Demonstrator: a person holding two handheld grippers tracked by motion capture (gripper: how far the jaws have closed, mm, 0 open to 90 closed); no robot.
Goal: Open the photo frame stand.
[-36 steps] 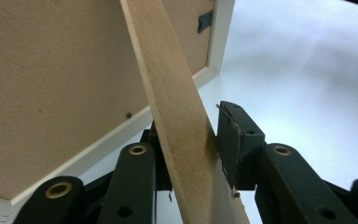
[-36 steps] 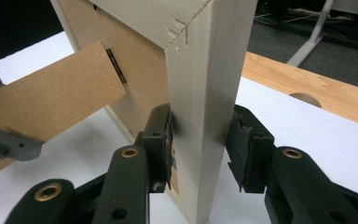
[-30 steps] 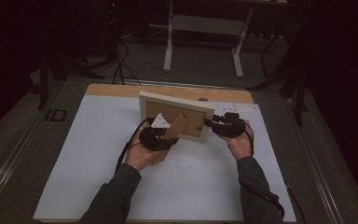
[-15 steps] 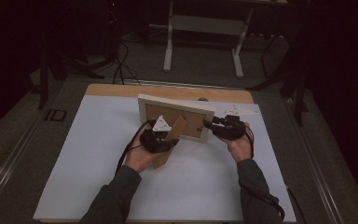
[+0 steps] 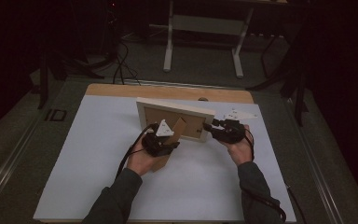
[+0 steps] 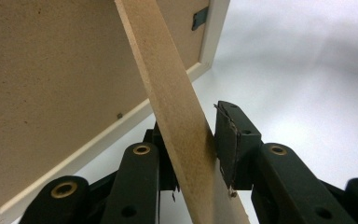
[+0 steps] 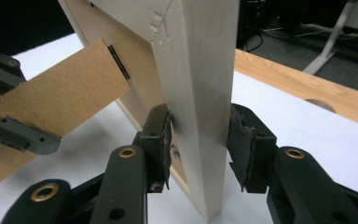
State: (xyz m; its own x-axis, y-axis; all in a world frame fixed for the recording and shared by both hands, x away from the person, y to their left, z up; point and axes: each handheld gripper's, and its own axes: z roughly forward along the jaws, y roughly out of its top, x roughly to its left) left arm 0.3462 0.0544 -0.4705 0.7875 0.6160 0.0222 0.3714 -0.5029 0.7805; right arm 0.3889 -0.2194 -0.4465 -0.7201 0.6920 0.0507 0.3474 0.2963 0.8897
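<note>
Your right gripper (image 7: 199,144) clamps the pale, smooth wooden picture frame (image 5: 175,109), standing upright on the white table sheet (image 5: 84,154). Your left gripper (image 6: 193,147) has just been closing onto the flat fibreboard easel stand (image 6: 172,107); its pads touch both faces. No readable writing.

Dim room, grey floor (image 5: 205,65), white metal stand (image 5: 205,28), cables (image 5: 121,65), white-topped wooden table (image 5: 98,140)

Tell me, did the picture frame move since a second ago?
No. In the high view the picture frame stands on the same spot of the white mat, just before the table's wooden strip.
</note>
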